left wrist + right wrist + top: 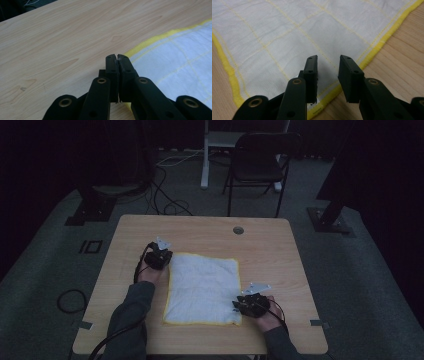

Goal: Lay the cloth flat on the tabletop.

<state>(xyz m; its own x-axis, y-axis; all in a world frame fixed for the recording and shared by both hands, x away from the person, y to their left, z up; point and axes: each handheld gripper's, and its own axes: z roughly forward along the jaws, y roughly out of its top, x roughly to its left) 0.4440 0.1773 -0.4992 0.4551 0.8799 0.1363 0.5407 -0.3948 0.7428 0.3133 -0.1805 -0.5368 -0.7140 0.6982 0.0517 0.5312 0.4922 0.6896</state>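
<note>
Two claws are seen at a white cloth [202,287] edged in yellow. The left gripper [117,57] is nearly pressed together, a thin slit left between its jaws; whether fabric is pinched cannot be told, its tips hiding the far corner. The right gripper [327,58] is spread over the near corner, gripping nothing. Beyond, the wooden table [265,240] is dimly lit.

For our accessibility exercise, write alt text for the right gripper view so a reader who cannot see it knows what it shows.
The right gripper hovers with its two black jaws parted over the corner of a white cloth with a yellow hem and a faint yellow grid. The cloth lies flat on a light wooden table; nothing is between the jaws.
</note>
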